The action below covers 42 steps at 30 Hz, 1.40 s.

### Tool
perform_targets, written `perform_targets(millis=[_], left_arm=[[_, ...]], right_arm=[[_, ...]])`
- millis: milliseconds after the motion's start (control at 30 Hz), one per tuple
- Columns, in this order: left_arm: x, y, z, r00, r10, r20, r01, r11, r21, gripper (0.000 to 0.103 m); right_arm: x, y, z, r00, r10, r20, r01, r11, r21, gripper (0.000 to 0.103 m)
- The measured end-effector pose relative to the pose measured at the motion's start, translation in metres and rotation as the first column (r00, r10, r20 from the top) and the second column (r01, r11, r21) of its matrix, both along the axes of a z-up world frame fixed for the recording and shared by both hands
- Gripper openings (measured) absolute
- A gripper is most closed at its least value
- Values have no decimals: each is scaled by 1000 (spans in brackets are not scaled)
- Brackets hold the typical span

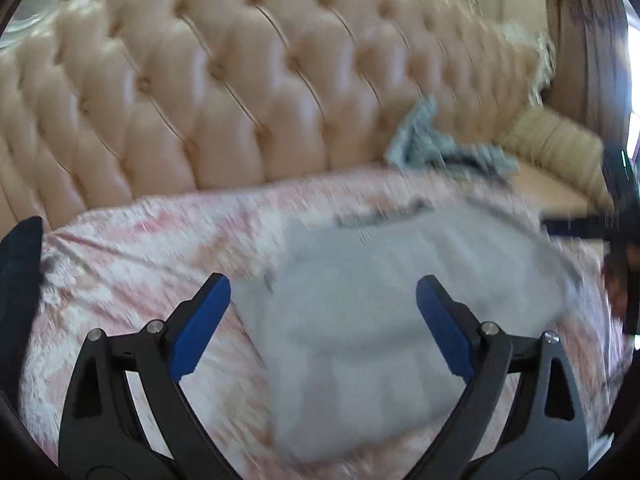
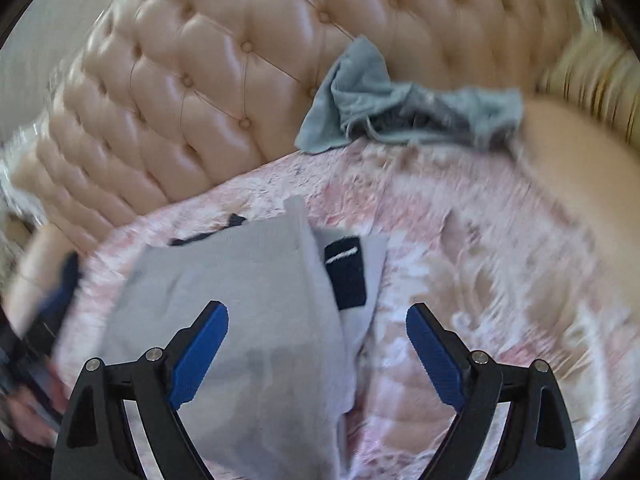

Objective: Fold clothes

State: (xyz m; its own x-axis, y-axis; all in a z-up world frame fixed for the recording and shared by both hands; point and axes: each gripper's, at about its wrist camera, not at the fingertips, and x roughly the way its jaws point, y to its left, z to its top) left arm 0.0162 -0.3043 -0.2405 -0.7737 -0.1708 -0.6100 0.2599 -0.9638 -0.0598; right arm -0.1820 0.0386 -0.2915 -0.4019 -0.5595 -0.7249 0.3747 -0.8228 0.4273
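Left gripper (image 1: 323, 304): your jaws stand wide apart with nothing between the blue pads; the grey garment lies on the bed beneath the gap, not clamped.
Right gripper (image 2: 317, 334): your jaws are spread wide here too, with no cloth pinched. The left pad hangs over the grey garment, the right pad over the bedcover.
Grey garment (image 2: 256, 320): this is your folding piece. It lies flat on the bedcover, folded over itself, at 9 to 12 o'clock from the right gripper's gap. In the left wrist view it fills the middle, under and beyond the pads.
Dark patch (image 2: 347, 276): a navy panel with a white stripe shows at the garment's right edge, at 12 o'clock from your right gripper.
Bedcover (image 1: 132, 264): pink-and-white patterned, wrinkled, spread under everything.
Blue-grey cloth (image 2: 400, 108): a crumpled piece lies at 1 o'clock, well apart from the grey garment, propped against the headboard.
Headboard (image 1: 208, 92): peach, tufted with buttons, standing across the far side.
Cushion (image 1: 560, 140): a pale yellow one sits at 2 o'clock, just beyond the crumpled cloth.
Blur: both views are smeared, so fine detail is unclear.
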Motion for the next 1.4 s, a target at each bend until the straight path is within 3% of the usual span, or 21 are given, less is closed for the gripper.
perform_targets(millis=[133,200,267,333,433,500,633,767,833,1100,1333,1400], left_arm=[[13,22,-11,998,-59,35,55,993,101,95],[20,21,-19,997,-76,34,68,977,201,91],[26,18,-27,996,-90,24,79,953,293,86],[31,7,-37,998,-60,-4,56,909,412,81],[29,-10,-51,1000,-3,2,1,870,492,81],[28,-15,-56,1000,6,-3,-4,854,520,82],[26,-16,-54,1000,7,-16,2,855,519,81],[27,-16,-47,999,-4,-33,20,862,506,82],[26,-17,-43,999,-15,-38,32,869,493,82],[26,-22,-40,999,-11,-49,34,864,503,82],[25,-25,-44,999,-6,-40,26,848,530,82],[25,-23,-43,999,-14,-45,36,848,529,82]], right_arm=[[-15,15,-13,986,32,163,1,981,-196,92],[-22,18,-20,974,50,221,7,968,-249,92],[-26,23,-28,964,37,264,41,958,-283,92],[-32,27,-36,950,38,311,69,942,-327,92],[-38,32,-41,942,24,334,108,922,-371,92],[-40,29,-41,945,18,326,105,929,-355,92],[-38,14,-35,949,73,306,54,920,-388,93],[-42,6,-34,957,20,288,59,963,-263,93],[-45,5,-36,957,14,291,62,966,-250,93],[-32,-19,-20,962,176,210,-120,960,-253,93],[-29,-12,-37,951,162,263,-105,971,-217,93],[-24,-15,-33,951,188,246,-133,965,-225,84]])
